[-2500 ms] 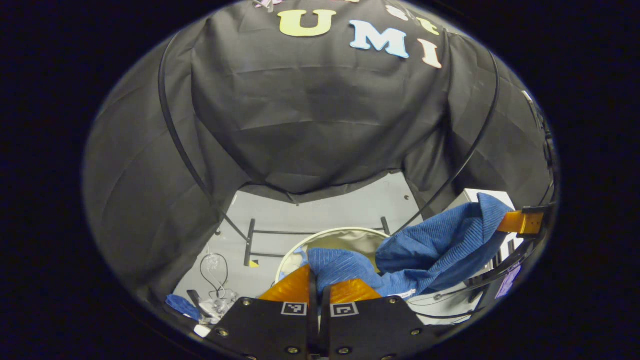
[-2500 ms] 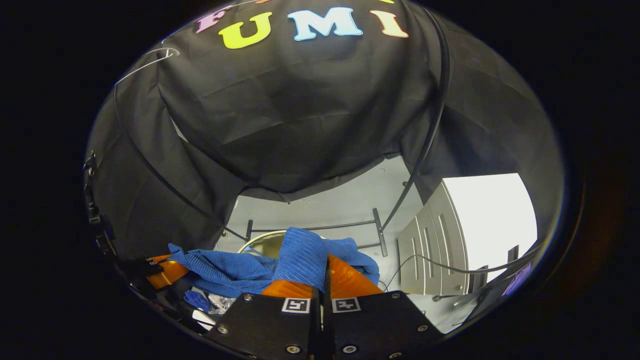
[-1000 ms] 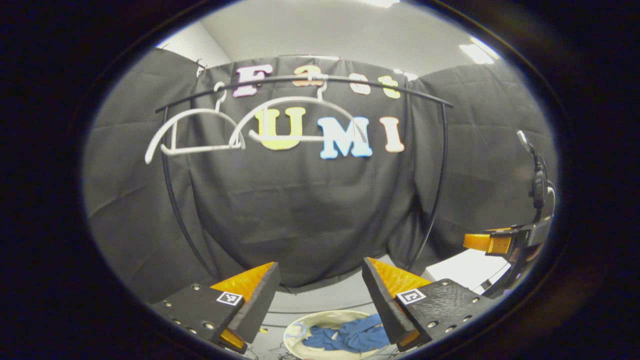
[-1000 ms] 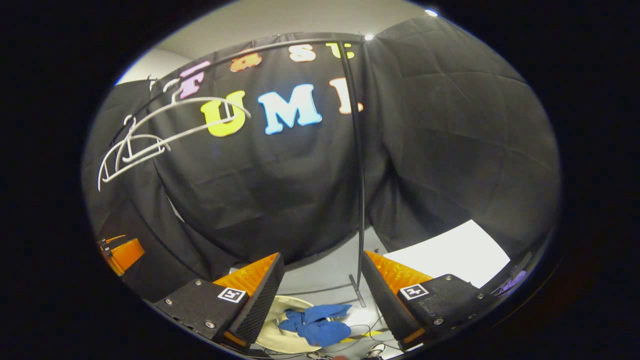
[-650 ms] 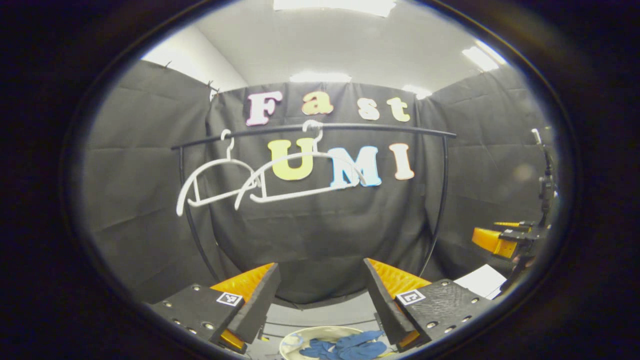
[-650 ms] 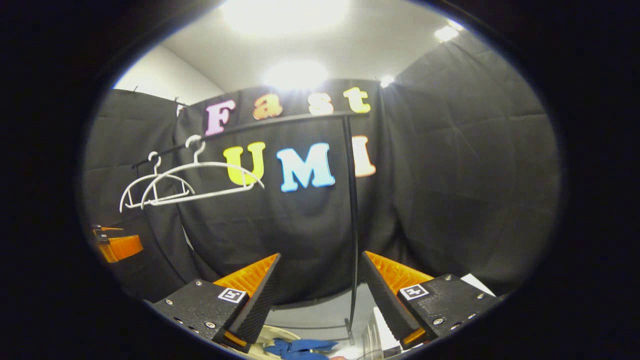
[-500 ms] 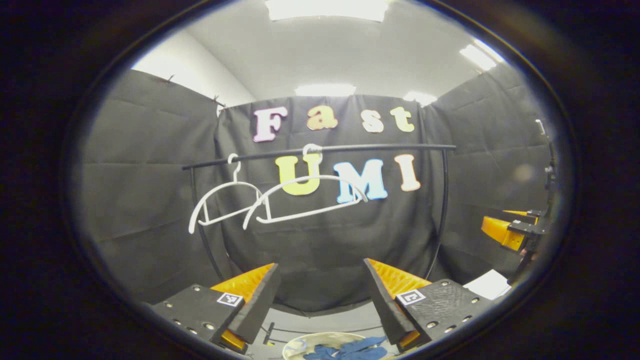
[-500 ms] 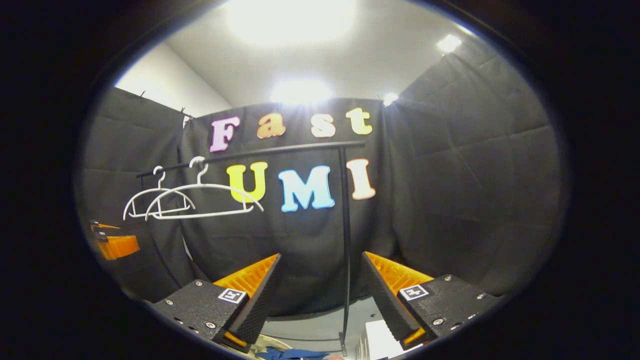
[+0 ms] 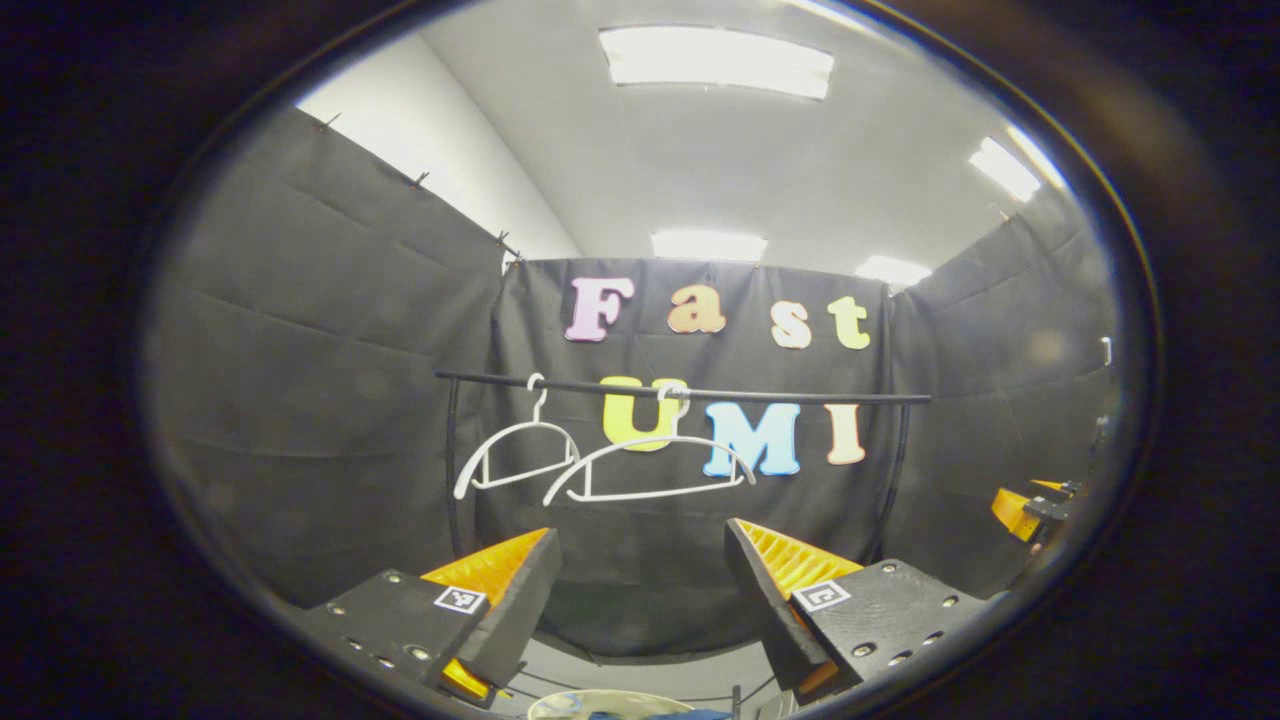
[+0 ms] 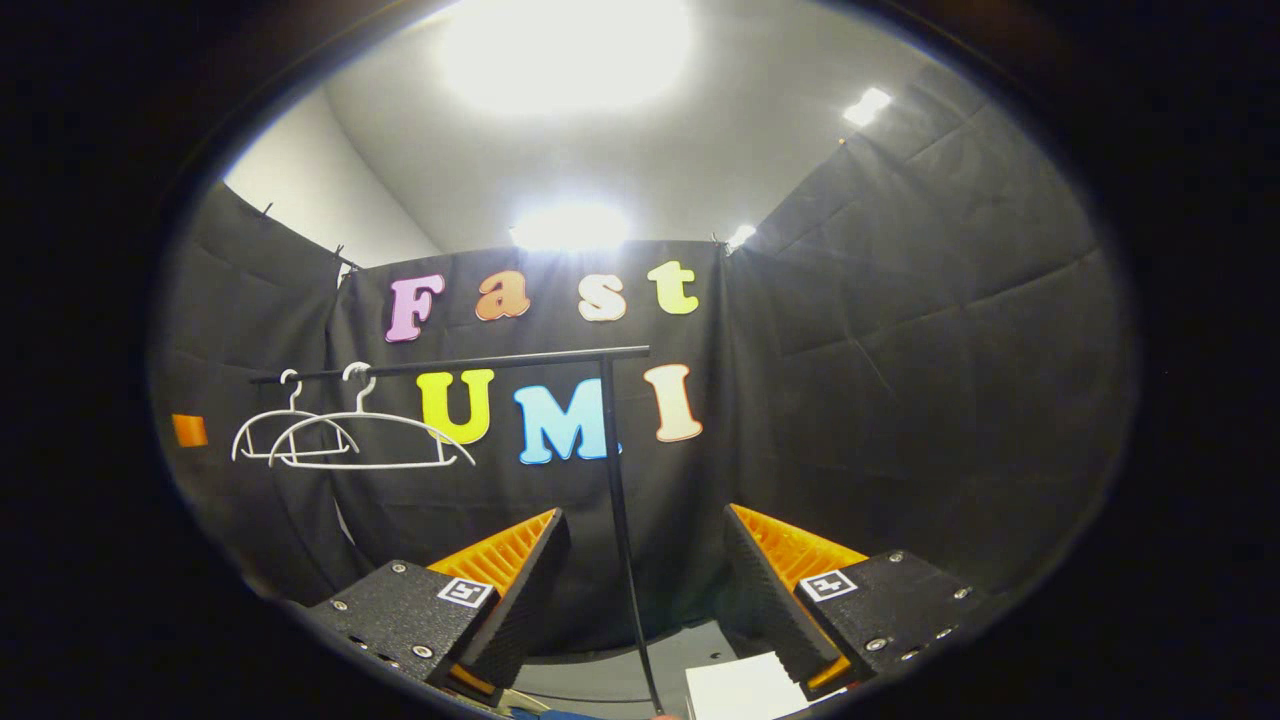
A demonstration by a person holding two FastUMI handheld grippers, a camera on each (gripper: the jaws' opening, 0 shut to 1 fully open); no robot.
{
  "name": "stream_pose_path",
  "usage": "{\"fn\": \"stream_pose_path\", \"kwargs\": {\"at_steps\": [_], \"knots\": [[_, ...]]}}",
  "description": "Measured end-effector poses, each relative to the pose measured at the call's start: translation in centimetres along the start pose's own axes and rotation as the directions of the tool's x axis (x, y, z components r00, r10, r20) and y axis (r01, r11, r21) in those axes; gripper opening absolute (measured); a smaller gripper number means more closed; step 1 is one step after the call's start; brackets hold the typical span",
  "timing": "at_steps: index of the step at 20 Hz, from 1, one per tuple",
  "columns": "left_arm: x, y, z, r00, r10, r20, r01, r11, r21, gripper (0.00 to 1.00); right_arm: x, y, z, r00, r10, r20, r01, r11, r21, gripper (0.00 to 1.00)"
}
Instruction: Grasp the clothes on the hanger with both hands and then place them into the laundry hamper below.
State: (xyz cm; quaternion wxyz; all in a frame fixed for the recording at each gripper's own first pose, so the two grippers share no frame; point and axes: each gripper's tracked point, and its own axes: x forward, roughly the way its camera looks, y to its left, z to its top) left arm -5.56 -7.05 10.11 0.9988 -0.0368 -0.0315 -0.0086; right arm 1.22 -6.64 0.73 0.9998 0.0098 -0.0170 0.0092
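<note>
Left gripper point(image 9: 640, 590): the jaws are standing wide apart and are holding nothing, touching nothing. Between the fingers point(image 9: 510, 590) only the black booth wall is showing. Each finger block is carrying a small square black-and-white marker point(image 9: 459, 599); its pattern is no readable writing.

Right gripper point(image 10: 640, 585): the jaws are likewise standing wide apart, empty, and are touching nothing. The upright post of the rail point(image 10: 622, 520) is appearing between its fingers point(image 10: 520, 580), well behind them. Its blocks are bearing the same kind of square marker point(image 10: 465, 592) — again nothing legible.

In the left gripper view the right gripper is showing at the right edge point(image 9: 1030, 503); in the right gripper view a small patch of the left gripper is showing at the left edge point(image 10: 189, 430).

Hangers: two white hangers point(image 9: 650, 465) are hanging bare on the black rail point(image 9: 800, 396), side by side toward its left end, the larger one just right of the smaller point(image 9: 515, 455). In the right gripper view both hangers point(image 10: 360, 440) are hanging at the left end of the rail.

Clothes: a sliver of blue cloth point(image 9: 650, 714) is lying inside the pale rim of the hamper point(image 9: 570, 700) at the bottom edge of the left gripper view — below the rail and between the fingers. In the right gripper view a strip of blue point(image 10: 560, 714) is showing at the bottom edge.

A white box top point(image 10: 745, 690) is sitting at the bottom edge, right of the post.
</note>
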Motion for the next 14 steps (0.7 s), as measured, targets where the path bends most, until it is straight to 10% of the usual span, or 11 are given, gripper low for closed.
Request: {"fn": "stream_pose_path", "kwargs": {"at_steps": [14], "knots": [[-2.0,3.6,-4.3,0.995,-0.02,-0.098,0.016,0.999,-0.042,0.94,3.5,8.6,1.3,0.991,0.115,-0.073,-0.114,0.993,0.026,0.95]]}}
